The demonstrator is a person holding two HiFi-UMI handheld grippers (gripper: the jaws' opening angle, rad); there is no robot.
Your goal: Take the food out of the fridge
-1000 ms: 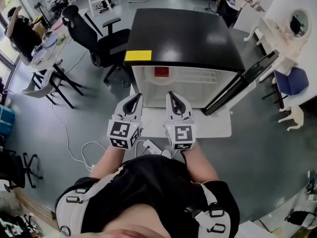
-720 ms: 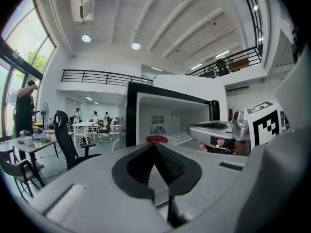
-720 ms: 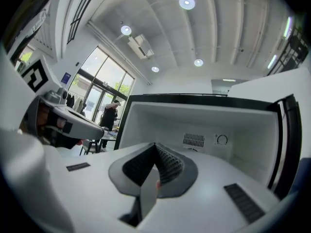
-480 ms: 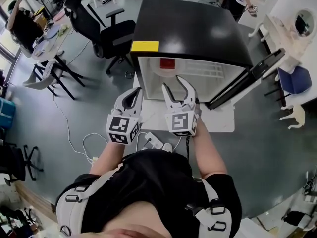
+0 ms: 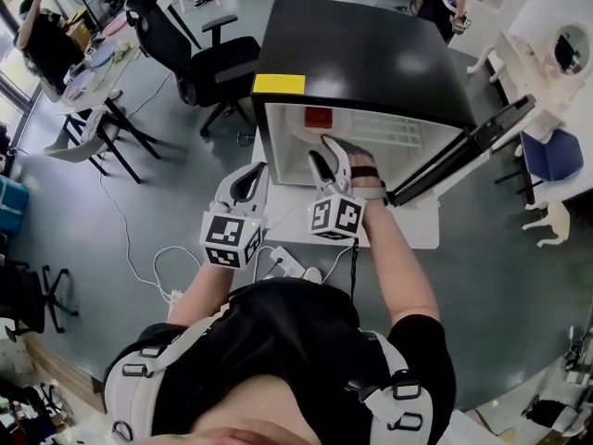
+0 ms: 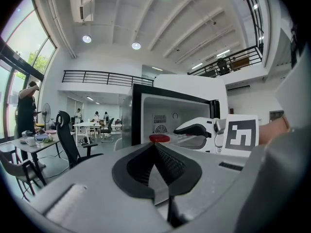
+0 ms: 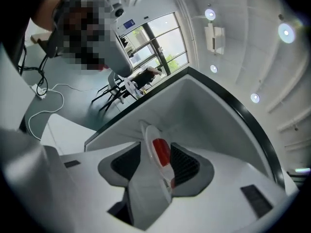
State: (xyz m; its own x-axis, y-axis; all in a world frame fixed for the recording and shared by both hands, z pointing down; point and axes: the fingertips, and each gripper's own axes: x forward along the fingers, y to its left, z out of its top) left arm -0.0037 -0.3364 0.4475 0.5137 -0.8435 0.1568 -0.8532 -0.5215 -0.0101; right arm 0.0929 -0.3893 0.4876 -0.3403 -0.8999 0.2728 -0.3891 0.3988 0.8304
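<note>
Small black fridge on the floor, door swung wide open on the person's right. Yellow label on its top front corner.

The food is inside, in the left part of the white interior. It has a red top; at this size I cannot say what it is.

Right gripper is rolled onto its side, tips just inside the fridge mouth. Its jaws have just been opening and stand wide apart, gripping nothing. In the right gripper view the red-topped item shows through the gap between the jaws, but it lies ahead of them, untouched.

Left gripper hangs outside, near the fridge's lower front edge, beside the right one. Its jaws are closed tip to tip, with nothing between them.

White mat on the floor in front of the fridge.
</note>
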